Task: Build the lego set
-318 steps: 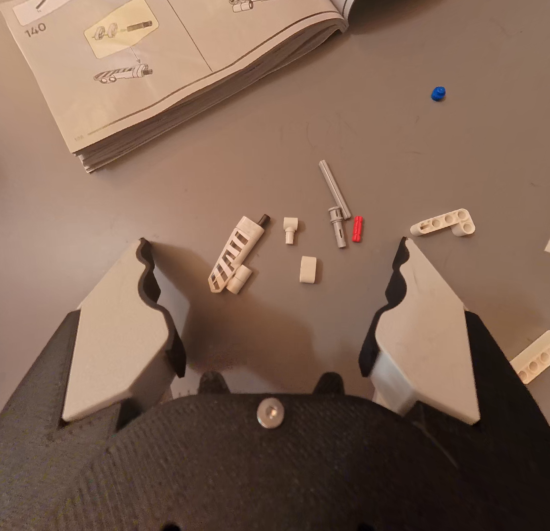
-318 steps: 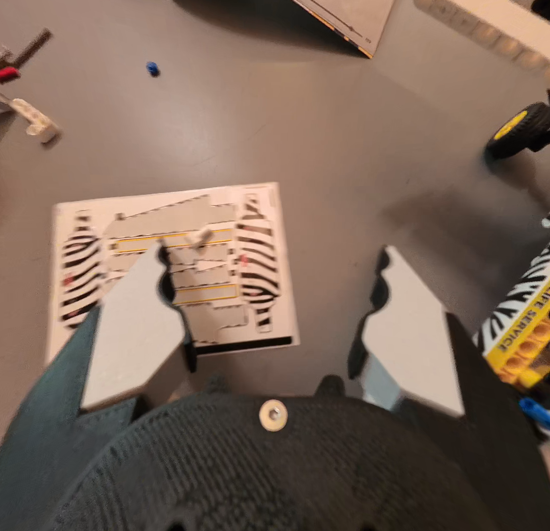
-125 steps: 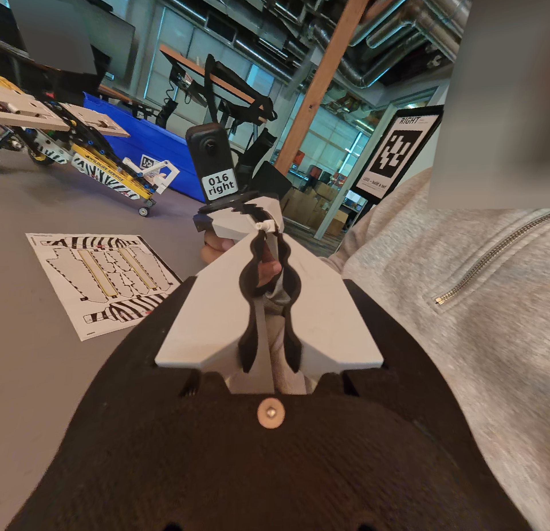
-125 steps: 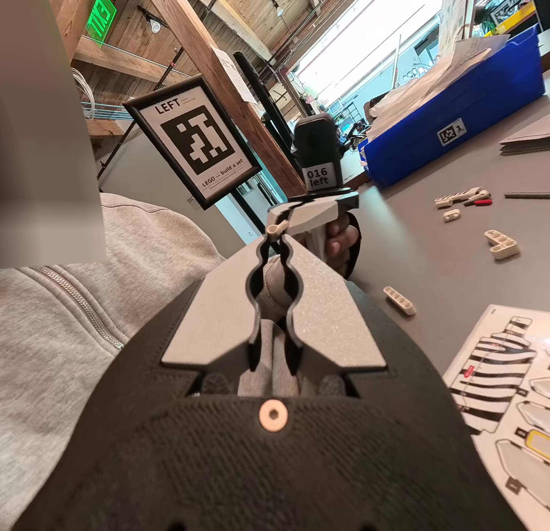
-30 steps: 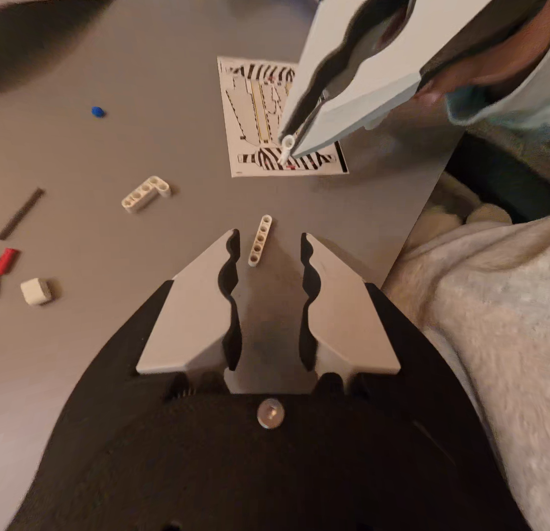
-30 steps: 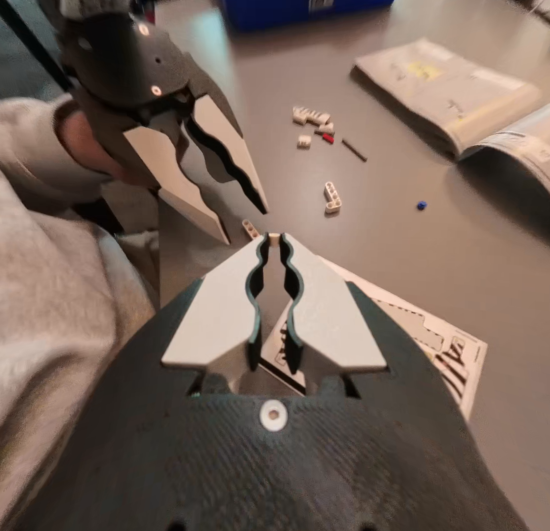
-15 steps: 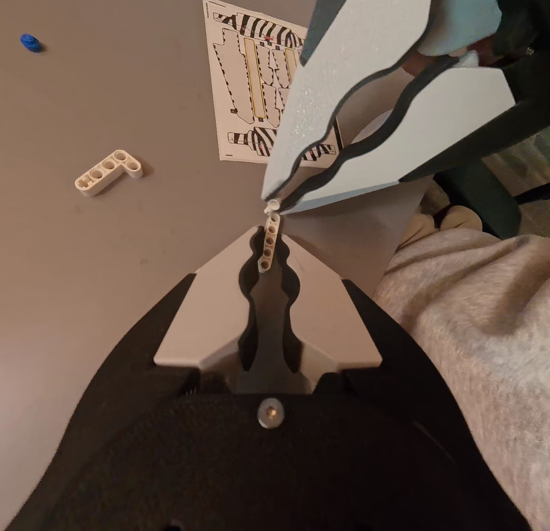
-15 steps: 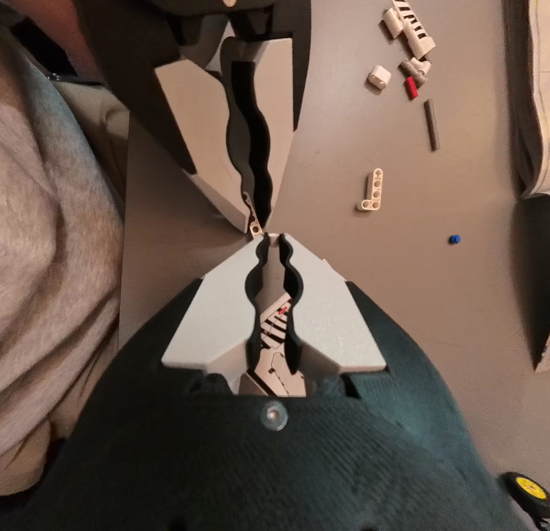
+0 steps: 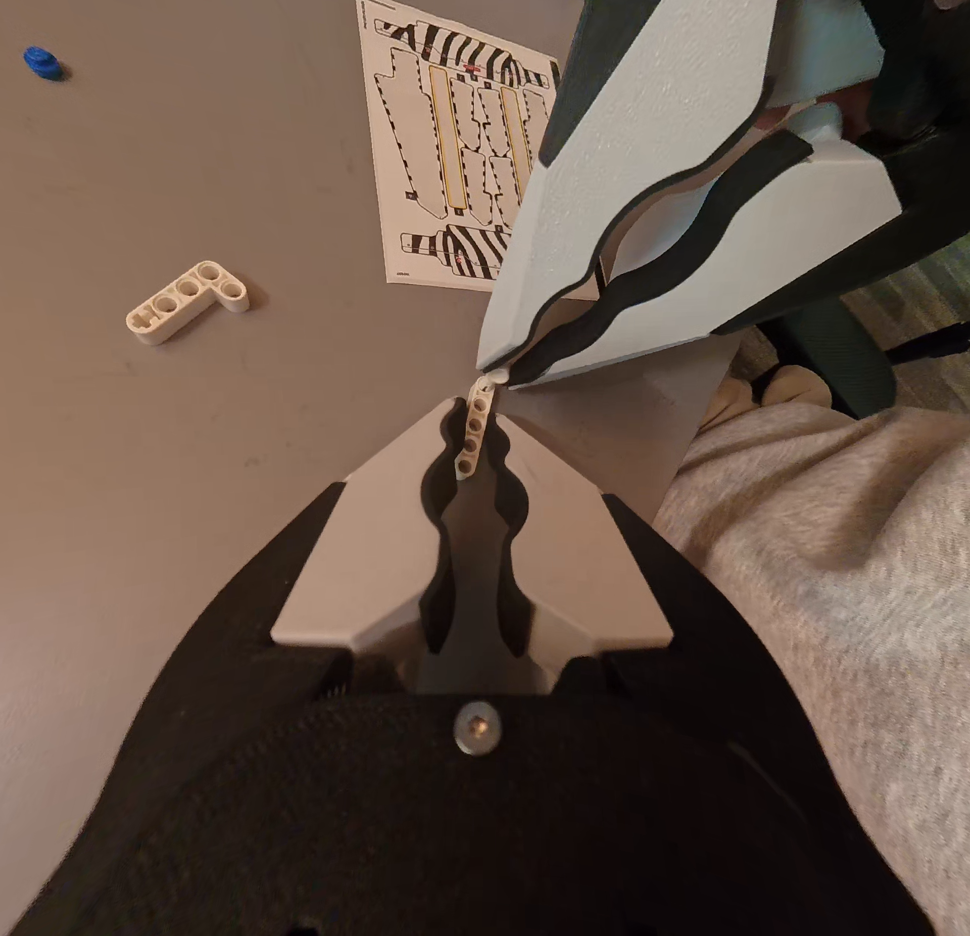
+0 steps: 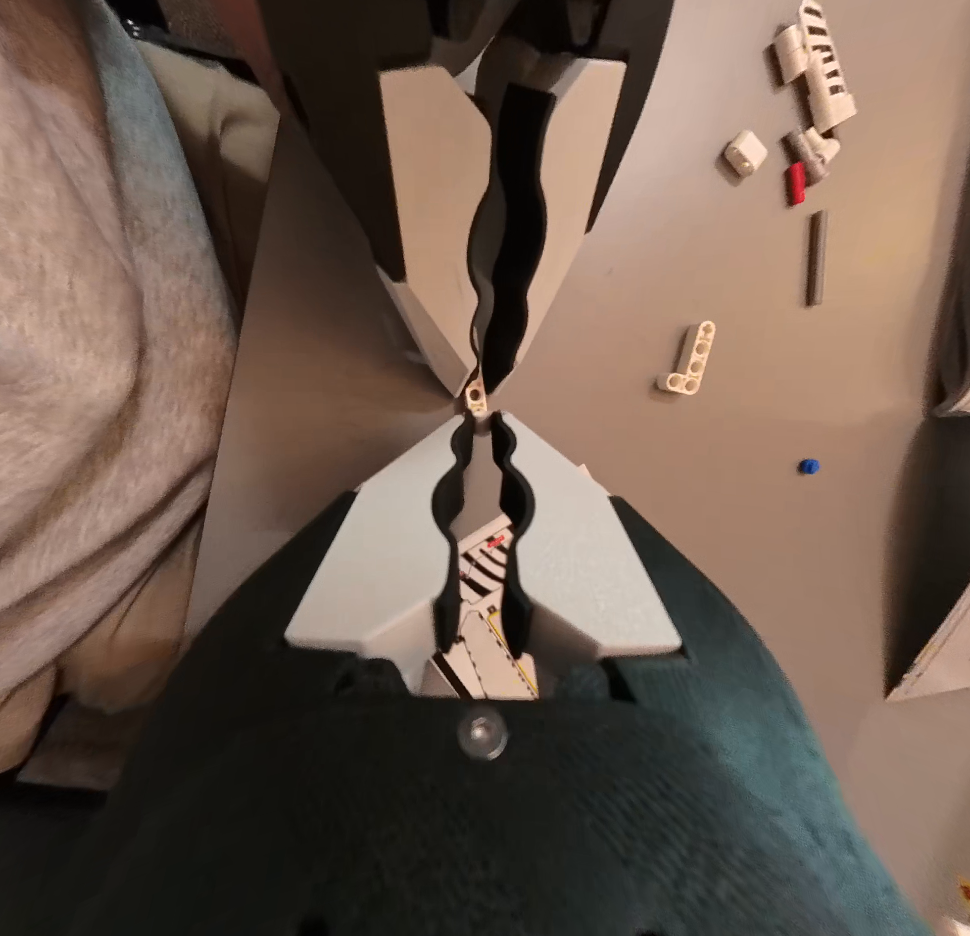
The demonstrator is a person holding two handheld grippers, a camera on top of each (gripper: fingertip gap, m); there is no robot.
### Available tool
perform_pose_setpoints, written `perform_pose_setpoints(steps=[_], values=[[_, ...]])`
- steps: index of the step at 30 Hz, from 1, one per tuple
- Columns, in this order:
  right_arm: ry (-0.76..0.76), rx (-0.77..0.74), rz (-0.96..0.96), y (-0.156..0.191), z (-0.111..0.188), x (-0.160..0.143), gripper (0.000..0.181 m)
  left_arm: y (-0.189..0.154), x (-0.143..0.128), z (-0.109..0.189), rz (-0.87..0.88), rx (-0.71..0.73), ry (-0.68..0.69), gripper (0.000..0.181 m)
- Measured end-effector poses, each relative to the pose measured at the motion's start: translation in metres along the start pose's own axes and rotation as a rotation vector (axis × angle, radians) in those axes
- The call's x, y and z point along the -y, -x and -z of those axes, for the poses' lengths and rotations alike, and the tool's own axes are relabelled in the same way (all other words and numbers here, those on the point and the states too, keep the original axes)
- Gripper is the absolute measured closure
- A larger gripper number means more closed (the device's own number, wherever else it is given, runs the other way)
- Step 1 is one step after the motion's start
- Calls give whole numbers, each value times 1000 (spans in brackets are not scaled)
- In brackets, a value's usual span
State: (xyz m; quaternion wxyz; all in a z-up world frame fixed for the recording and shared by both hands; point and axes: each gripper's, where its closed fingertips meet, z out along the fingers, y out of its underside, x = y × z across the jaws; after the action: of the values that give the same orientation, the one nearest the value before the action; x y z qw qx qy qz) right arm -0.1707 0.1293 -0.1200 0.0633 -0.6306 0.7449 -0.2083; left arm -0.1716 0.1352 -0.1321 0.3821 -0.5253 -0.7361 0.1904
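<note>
Two handheld claws are meeting tip to tip above the grey bench, joining two small white pieces.

Compared with a second ago, when the left claw (image 9: 475,412) was spread over a white beam (image 9: 474,434) lying flat on the bench (image 9: 157,464), it is now pinching that beam, lifted with one end poking past its tips. The right claw (image 10: 480,418), reaching in from the opposite side, is pressed together on a small white pin (image 9: 493,378) that is touching the beam's outer end. A white L-shaped beam (image 9: 186,301), a blue stud (image 9: 41,61) and a zebra-striped sticker sheet (image 9: 451,139) are lying on the bench beyond.
</note>
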Motion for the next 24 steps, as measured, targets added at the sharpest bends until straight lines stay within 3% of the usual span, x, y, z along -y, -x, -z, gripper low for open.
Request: perform_pose_setpoints(steps=[14,24], values=[[149,97,141,2,-1,0,176,0,0,0,11,-12,2,175],[161,67,7,2,-2,0,176,0,0,0,9,-9,1,175]])
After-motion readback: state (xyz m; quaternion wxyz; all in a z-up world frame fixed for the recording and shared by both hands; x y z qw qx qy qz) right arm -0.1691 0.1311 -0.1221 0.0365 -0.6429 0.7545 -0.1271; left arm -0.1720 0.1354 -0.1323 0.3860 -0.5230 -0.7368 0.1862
